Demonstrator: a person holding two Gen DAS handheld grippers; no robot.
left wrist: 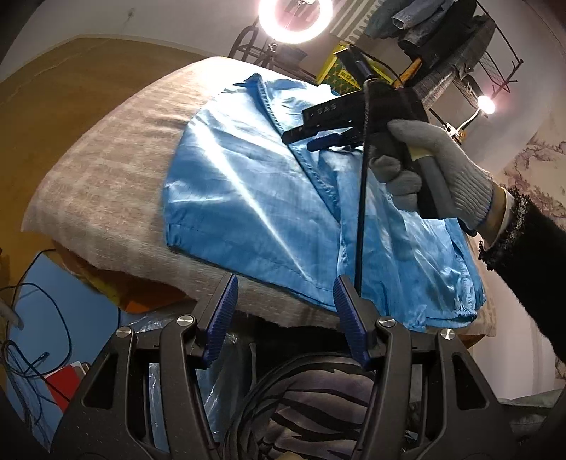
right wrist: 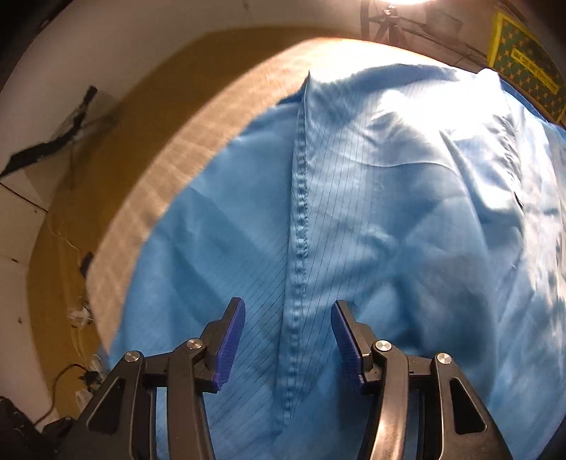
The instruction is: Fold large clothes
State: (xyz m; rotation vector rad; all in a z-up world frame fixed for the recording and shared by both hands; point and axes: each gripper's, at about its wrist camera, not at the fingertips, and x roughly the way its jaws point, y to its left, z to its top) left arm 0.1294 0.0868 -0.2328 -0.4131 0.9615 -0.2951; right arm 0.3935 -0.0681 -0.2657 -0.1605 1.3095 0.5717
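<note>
A large shiny blue garment (left wrist: 269, 198) lies spread on a beige cloth-covered table (left wrist: 106, 184). A stitched seam runs along it (right wrist: 299, 219). My left gripper (left wrist: 284, 283) is open and empty, held off the table's near edge, just short of the garment's hem. My right gripper (right wrist: 287, 311) is open and empty, hovering low over the garment with the seam between its fingers. The right gripper also shows in the left wrist view (left wrist: 318, 132), held by a grey-gloved hand (left wrist: 435, 177) above the garment's middle.
A ring light (left wrist: 295, 21) and a rack of clothes (left wrist: 435, 32) stand behind the table. Blue cables (left wrist: 39, 354) and clutter lie under the table at left. A striped cushion (left wrist: 311, 407) is below the left gripper. Brown floor (right wrist: 70, 212) lies to the table's left.
</note>
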